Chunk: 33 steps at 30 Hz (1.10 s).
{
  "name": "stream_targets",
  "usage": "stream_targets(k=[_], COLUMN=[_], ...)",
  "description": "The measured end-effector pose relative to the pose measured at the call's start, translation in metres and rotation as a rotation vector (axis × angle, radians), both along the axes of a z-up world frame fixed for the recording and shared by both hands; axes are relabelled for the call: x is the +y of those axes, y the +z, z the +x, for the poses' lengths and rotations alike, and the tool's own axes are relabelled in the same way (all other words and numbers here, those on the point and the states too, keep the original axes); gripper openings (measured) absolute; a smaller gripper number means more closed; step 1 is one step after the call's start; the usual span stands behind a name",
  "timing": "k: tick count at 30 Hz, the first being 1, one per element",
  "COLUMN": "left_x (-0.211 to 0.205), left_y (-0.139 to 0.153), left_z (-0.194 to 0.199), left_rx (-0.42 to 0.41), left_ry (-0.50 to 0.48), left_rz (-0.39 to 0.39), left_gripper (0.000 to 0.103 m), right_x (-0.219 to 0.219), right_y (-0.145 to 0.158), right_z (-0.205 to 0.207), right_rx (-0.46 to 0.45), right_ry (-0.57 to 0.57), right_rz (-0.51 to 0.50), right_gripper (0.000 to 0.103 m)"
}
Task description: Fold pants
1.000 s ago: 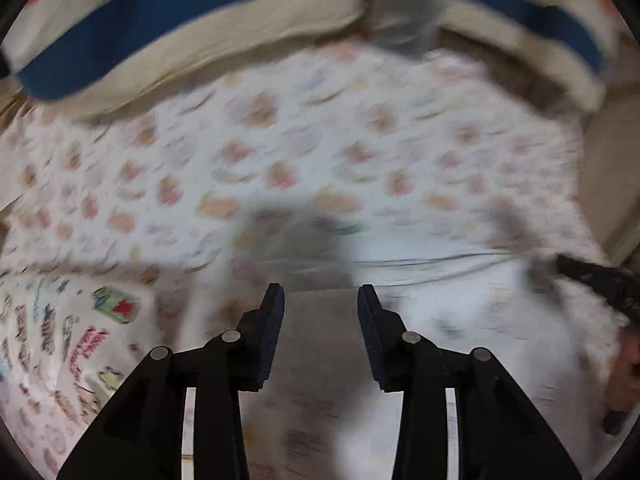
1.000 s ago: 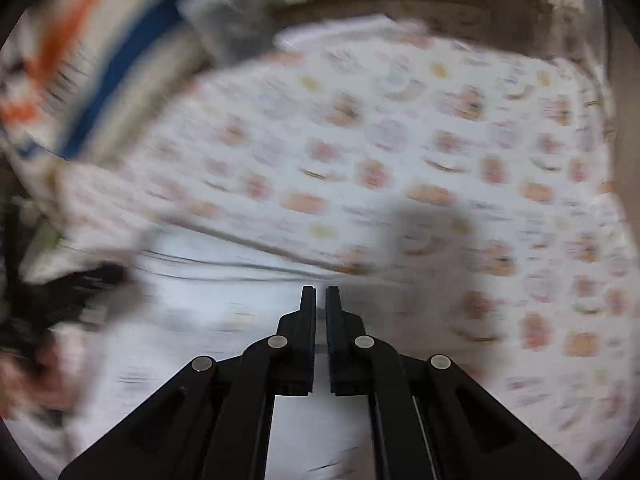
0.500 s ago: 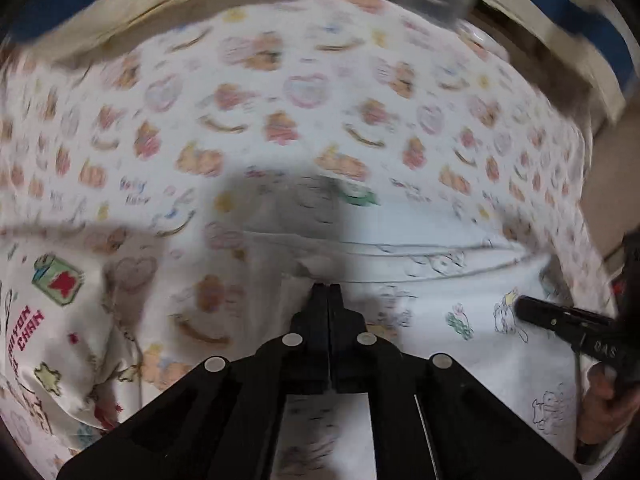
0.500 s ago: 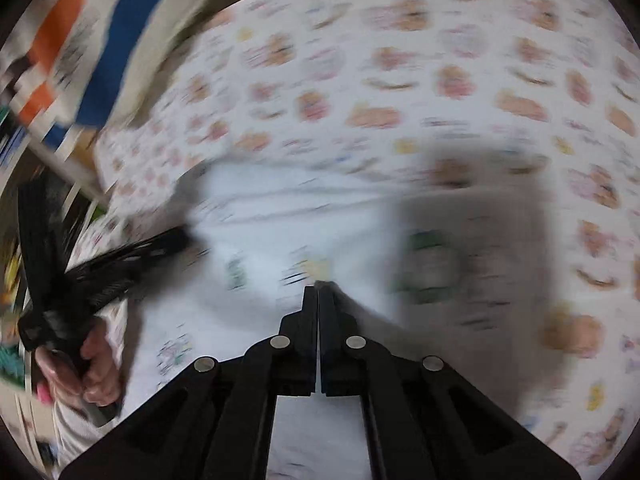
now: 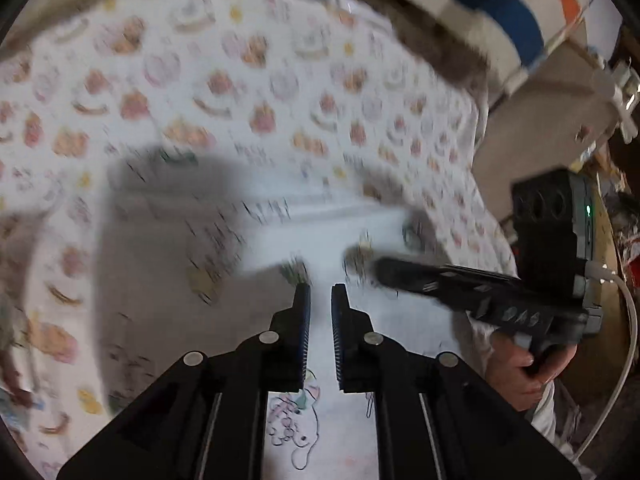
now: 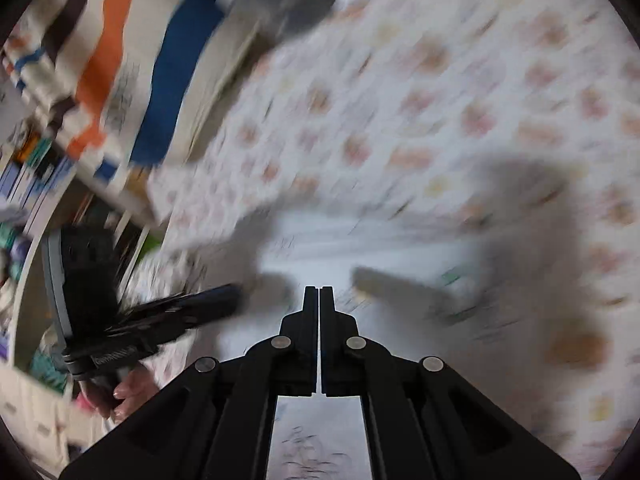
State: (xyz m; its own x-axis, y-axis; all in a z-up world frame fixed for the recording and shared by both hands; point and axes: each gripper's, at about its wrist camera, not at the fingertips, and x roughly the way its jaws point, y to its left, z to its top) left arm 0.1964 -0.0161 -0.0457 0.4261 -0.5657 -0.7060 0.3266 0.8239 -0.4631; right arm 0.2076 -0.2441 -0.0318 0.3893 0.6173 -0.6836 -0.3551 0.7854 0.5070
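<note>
Since the earlier frames your left tongs [image 5: 319,292] closed, then eased narrowly apart over the pants [image 5: 320,240] on the bed [image 5: 240,80]; right tongs [image 6: 319,294] shut, grip unclear. Reclamp the left tongs on the cloth before lifting.

Motion blur is smearing the bedsheet [image 5: 280,92] print in both views; the pants [image 5: 320,420] drawings are running off-frame.
</note>
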Motion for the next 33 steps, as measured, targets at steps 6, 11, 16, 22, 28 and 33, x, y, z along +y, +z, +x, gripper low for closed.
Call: stream_targets(k=[6, 11, 16, 22, 28, 33], left_x=[0.003, 0.044, 0.065, 0.000, -0.027, 0.019], left_y=[-0.018, -0.010, 0.036, 0.057, -0.005, -0.011], left_z=[0.011, 0.013, -0.016, -0.051, -0.029, -0.042], left_rx=[-0.035, -0.023, -0.099, -0.159, -0.006, -0.040], left_ry=[0.104, 0.271, 0.296, 0.115, 0.105, 0.210], left_rz=[0.182, 0.306, 0.207, 0.217, 0.303, 0.407], left_gripper=[0.003, 0.003, 0.000, 0.001, 0.002, 0.003], right_x=[0.011, -0.054, -0.087, -0.003, 0.031, -0.034], right_y=[-0.015, 0.005, 0.037, 0.052, -0.007, -0.013], right_z=[0.007, 0.009, -0.001, -0.058, -0.049, -0.058], right_rx=[0.012, -0.113, -0.116, -0.134, 0.018, -0.021], right_ry=[-0.053, -0.411, -0.425, -0.122, -0.097, -0.197], right_rz=[-0.149, -0.363, -0.160, -0.133, -0.208, -0.194], right_gripper=[0.000, 0.000, 0.000, 0.000, 0.000, 0.000])
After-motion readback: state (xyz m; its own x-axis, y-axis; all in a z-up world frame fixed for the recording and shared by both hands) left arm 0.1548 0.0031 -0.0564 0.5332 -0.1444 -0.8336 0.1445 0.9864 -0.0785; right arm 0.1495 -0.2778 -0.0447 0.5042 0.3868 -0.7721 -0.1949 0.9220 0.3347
